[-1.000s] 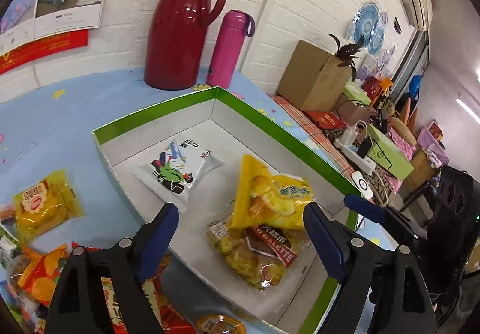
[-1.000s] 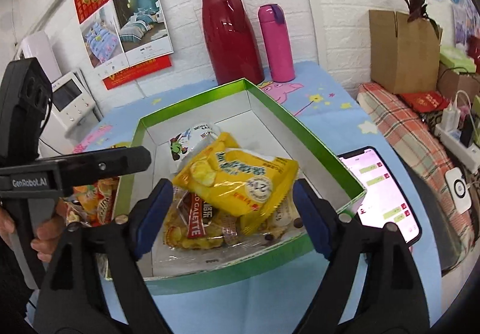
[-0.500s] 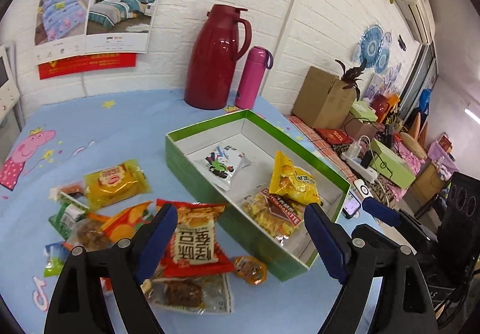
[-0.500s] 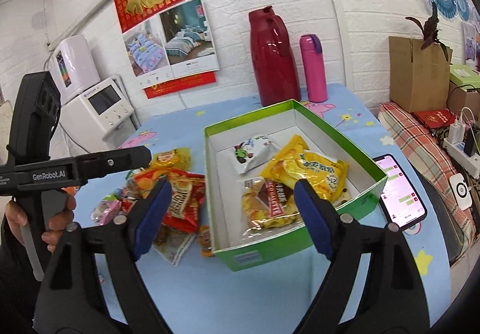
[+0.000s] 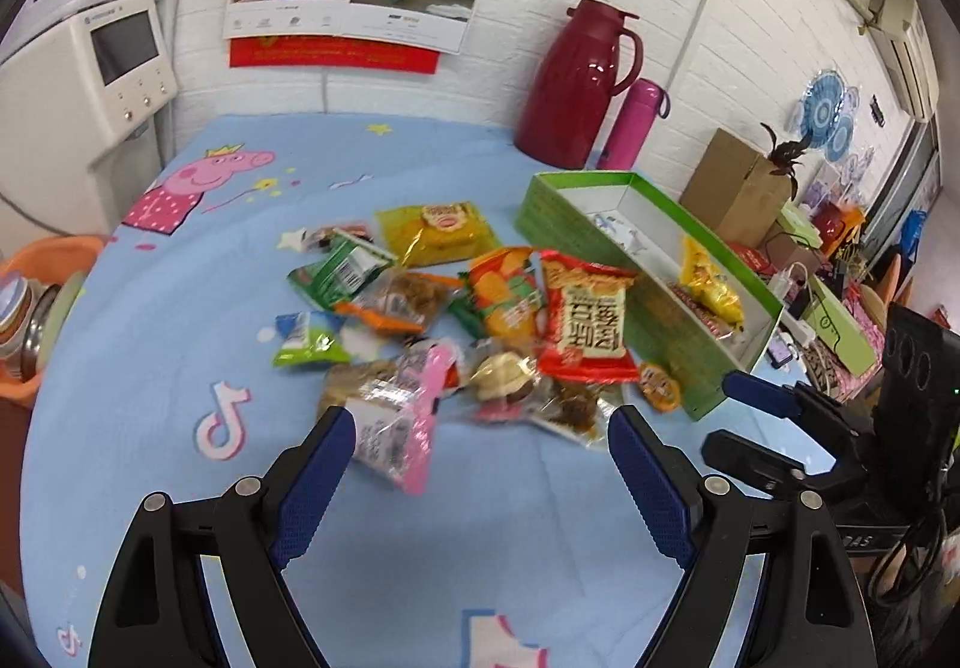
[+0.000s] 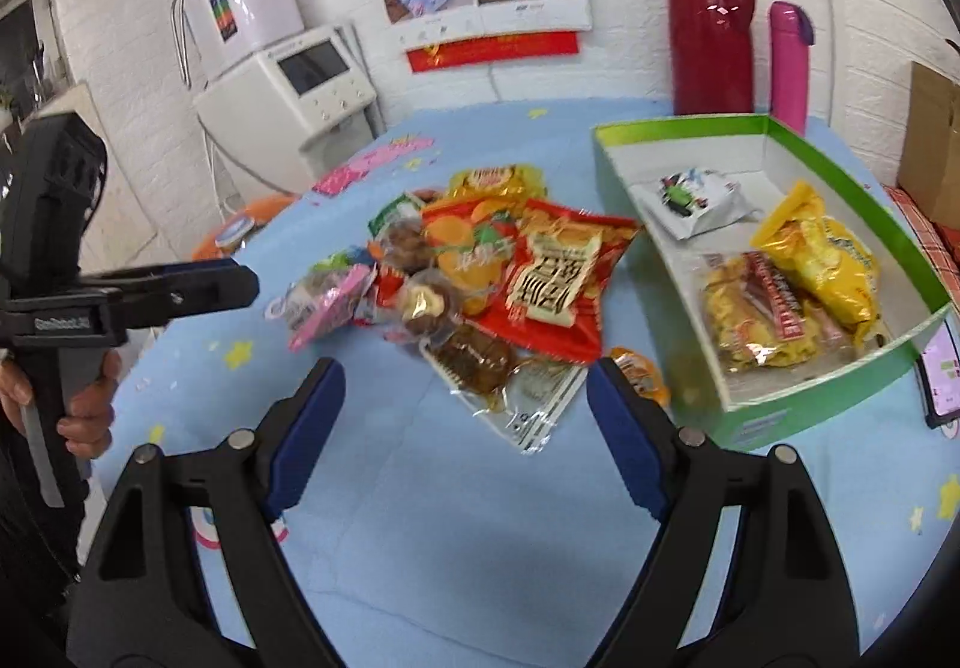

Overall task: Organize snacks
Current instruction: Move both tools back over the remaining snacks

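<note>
Both hand-held grippers gape empty; only the right view shows the phone (image 6: pixel 942 368) beside the box (image 6: pixel 840 392).

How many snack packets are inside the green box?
3 in the green cardboard box: white packet at the far end, yellow crinkly bag and clear biscuit bag nearer. More may hide underneath.

Blue cartoon tablecloth (image 5: pixel 150 344): loose snack packets (image 6: pixel 480 278), green box (image 6: pixel 810 404), red jug (image 5: pixel 576 86), pink flask (image 5: pixel 630 125).

L hand-held gripper (image 5: pixel 480 464) wide open, empty; R hand-held gripper (image 6: pixel 465 404) same, both level.
</note>
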